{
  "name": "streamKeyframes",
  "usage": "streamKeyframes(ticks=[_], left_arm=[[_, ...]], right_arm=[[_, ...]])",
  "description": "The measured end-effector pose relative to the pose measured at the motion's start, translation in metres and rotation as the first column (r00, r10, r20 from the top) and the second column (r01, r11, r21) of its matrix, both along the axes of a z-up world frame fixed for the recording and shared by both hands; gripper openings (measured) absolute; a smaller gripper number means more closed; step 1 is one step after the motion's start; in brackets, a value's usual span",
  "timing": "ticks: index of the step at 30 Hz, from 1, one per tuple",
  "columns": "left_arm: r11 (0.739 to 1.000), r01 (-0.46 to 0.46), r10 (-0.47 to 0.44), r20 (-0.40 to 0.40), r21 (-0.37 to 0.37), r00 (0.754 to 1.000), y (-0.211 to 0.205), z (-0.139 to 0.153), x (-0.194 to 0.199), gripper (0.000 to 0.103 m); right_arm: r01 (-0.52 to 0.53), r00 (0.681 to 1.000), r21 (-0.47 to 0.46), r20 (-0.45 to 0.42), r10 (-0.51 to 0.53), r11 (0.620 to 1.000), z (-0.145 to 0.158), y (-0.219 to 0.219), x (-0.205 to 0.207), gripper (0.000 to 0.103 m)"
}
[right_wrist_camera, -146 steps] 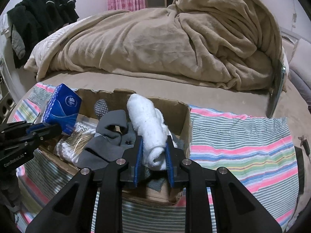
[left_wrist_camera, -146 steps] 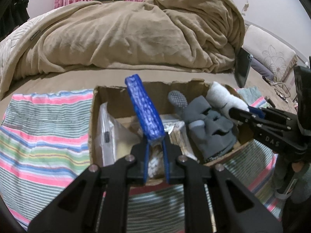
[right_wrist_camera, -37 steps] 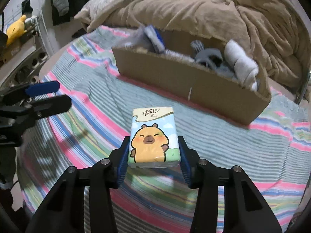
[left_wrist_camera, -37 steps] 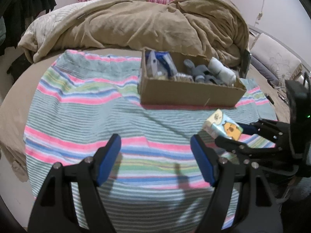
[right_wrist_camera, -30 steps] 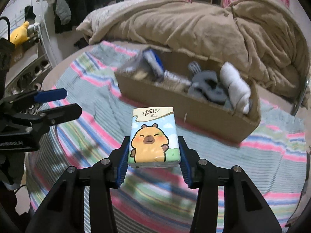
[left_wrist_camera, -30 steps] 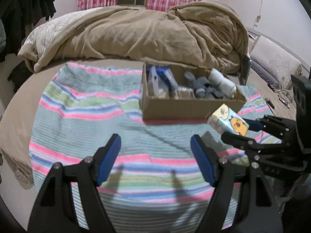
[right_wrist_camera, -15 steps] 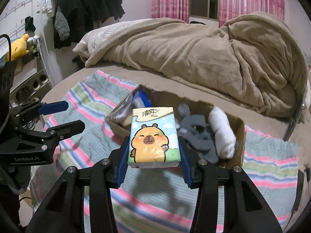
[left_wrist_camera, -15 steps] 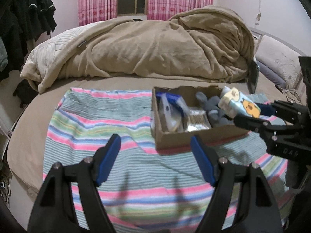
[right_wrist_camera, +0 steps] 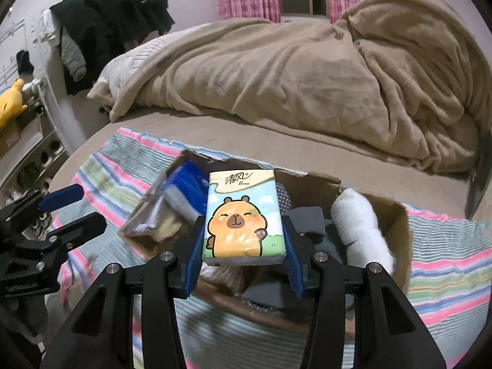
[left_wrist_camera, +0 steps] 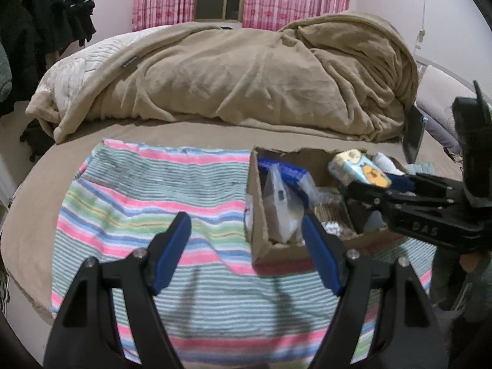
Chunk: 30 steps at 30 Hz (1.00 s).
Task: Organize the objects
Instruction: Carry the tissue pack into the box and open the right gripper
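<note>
My right gripper (right_wrist_camera: 244, 246) is shut on a tissue pack (right_wrist_camera: 243, 218) printed with a cartoon capybara and holds it above the cardboard box (right_wrist_camera: 399, 230). The box holds a blue tissue pack (right_wrist_camera: 187, 184), a clear plastic bag (right_wrist_camera: 150, 215), grey socks (right_wrist_camera: 310, 215) and a white rolled towel (right_wrist_camera: 359, 230). In the left wrist view the box (left_wrist_camera: 261, 246) sits right of centre, with the right gripper (left_wrist_camera: 369, 184) holding the pack (left_wrist_camera: 359, 169) over it. My left gripper (left_wrist_camera: 246, 246) is open and empty, near the box's left end, over the striped cloth (left_wrist_camera: 153, 200).
A heaped tan blanket (left_wrist_camera: 246, 77) lies on the bed behind the box. Dark clothes (right_wrist_camera: 117, 9) hang at the left wall. A yellow plush toy (right_wrist_camera: 10, 101) sits on a shelf at far left. A dark upright object (left_wrist_camera: 415, 135) stands at the bed's right.
My right gripper has carried the capybara tissue pack up from the cloth to above the box. My left gripper stayed open and has come closer to the box's left end.
</note>
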<state>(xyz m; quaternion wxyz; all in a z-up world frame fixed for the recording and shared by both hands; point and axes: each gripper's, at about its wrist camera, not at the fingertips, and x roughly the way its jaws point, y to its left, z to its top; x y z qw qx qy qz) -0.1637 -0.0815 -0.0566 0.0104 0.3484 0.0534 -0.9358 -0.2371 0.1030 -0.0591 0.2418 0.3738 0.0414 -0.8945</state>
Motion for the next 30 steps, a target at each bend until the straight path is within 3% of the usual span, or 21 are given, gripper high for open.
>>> streamKeyframes(ticks=[6, 11, 14, 30], left_arm=[[1.000, 0.028, -0.028, 0.029, 0.000, 0.999, 0.012, -0.013, -0.013, 0.076], [0.999, 0.037, -0.037, 0.056, -0.004, 0.998, 0.017, -0.022, -0.016, 0.076], [0.999, 0.040, -0.040, 0.059, -0.005, 0.997, 0.017, -0.022, -0.017, 0.076], [0.999, 0.042, -0.042, 0.040, 0.000, 0.998, 0.017, -0.005, 0.022, 0.076]], right_arm=[[-0.013, 0.998, 0.026, 0.055, 0.011, 1.000, -0.027, -0.007, -0.012, 0.048], [-0.016, 0.998, 0.020, 0.056, 0.015, 1.000, -0.033, -0.006, -0.014, 0.049], [-0.018, 0.999, 0.027, 0.049, 0.017, 0.999, -0.034, -0.006, -0.013, 0.055], [0.015, 1.000, -0.039, 0.021, -0.014, 0.999, -0.011, 0.012, 0.012, 0.070]])
